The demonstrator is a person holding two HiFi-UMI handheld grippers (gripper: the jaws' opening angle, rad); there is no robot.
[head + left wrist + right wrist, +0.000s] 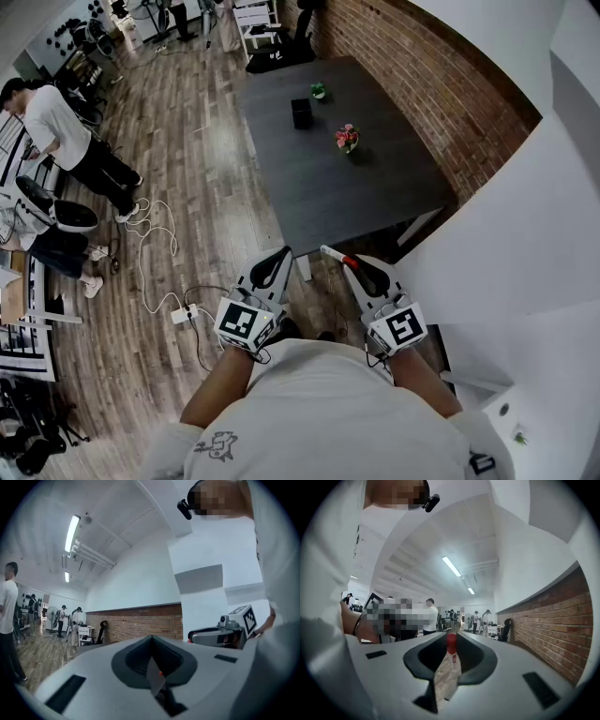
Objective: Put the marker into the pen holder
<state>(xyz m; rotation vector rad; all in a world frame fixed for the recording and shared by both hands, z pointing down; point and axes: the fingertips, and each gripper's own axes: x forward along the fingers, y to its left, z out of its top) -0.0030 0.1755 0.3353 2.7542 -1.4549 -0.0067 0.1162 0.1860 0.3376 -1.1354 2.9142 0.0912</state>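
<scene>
My right gripper (pixel 336 255) is shut on a white marker with a red cap (pixel 349 262), held close to my body short of the table's near edge. In the right gripper view the marker (pixel 451 643) stands between the jaws of this gripper (pixel 449 662), red cap pointing away. My left gripper (pixel 279 257) hangs beside it, shut with nothing in it; in the left gripper view its jaws (pixel 154 668) meet in a thin line. The black pen holder (pixel 301 112) stands far off on the dark grey table (pixel 375 192).
A small potted flower (pixel 347 138) and a green object (pixel 319 91) also sit on the table. A brick wall (pixel 441 103) runs along its right side. Cables and a power strip (pixel 183 314) lie on the wood floor at left, where people (pixel 66 131) stand.
</scene>
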